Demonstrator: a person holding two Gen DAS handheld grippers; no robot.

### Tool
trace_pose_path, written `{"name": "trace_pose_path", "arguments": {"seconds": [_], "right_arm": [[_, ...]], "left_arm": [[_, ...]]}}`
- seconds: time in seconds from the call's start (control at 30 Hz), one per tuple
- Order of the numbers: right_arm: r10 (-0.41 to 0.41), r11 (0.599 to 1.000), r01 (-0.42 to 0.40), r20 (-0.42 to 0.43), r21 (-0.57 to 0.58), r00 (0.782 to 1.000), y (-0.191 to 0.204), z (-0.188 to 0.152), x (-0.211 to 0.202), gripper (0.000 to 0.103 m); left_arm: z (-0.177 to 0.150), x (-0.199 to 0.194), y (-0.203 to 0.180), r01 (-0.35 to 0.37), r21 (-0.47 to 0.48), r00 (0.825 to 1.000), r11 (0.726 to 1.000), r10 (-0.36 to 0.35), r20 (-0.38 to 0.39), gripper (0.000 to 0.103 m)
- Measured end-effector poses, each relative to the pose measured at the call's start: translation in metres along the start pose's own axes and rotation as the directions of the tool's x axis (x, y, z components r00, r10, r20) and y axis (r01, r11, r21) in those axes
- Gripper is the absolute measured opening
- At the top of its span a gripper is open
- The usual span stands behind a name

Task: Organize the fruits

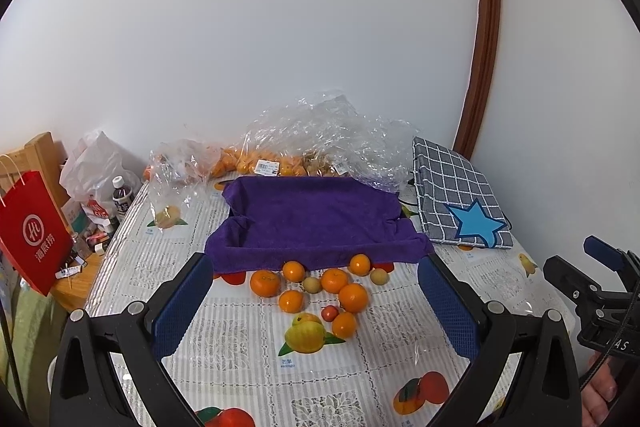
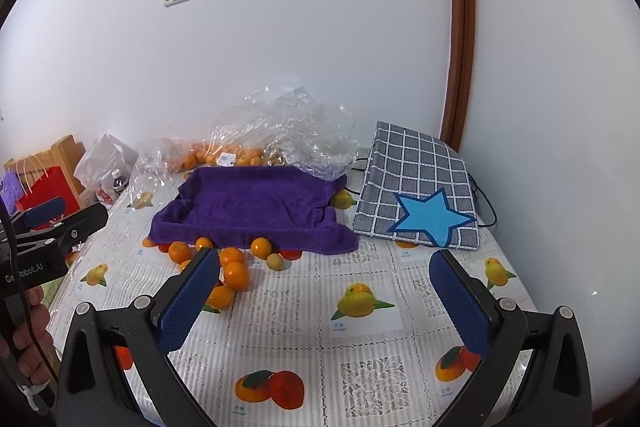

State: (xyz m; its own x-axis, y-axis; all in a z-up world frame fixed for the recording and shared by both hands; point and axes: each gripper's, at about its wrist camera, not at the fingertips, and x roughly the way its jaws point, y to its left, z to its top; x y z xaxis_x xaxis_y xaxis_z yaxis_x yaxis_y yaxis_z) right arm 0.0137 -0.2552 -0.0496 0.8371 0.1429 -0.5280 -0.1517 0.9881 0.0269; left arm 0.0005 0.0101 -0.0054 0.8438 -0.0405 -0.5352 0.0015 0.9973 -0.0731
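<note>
Left tongs [image 1: 316, 301] are gaping wide at the bottom of the frame, gripping nothing, and the loose oranges [image 1: 320, 287] are sitting between the blue pads, mid-frame on the worktop [image 1: 240, 343]. Right tongs [image 2: 324, 291] are hanging spread and empty too, with the same fruit cluster peeking past the left pad. Just above the oranges, the purple towel-lined tray [image 1: 316, 219] is lying open, clear plastic bags [image 1: 320, 131] of more fruit behind it, and a checked pouch with a blue star [image 2: 420, 187] is resting at right.
</note>
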Motion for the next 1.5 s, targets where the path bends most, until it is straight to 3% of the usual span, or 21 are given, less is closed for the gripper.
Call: {"name": "trace_pose_path", "arguments": {"seconds": [1.5], "right_arm": [[-0.008,1.0,0.008,-0.008,0.006,1.0,-0.0019,-0.0028,0.0035,0.103]], "left_arm": [[0.0026,-0.0012,0.0043,0.014,-0.01,1.0,1.0,-0.014,-0.014,0.103]]}}
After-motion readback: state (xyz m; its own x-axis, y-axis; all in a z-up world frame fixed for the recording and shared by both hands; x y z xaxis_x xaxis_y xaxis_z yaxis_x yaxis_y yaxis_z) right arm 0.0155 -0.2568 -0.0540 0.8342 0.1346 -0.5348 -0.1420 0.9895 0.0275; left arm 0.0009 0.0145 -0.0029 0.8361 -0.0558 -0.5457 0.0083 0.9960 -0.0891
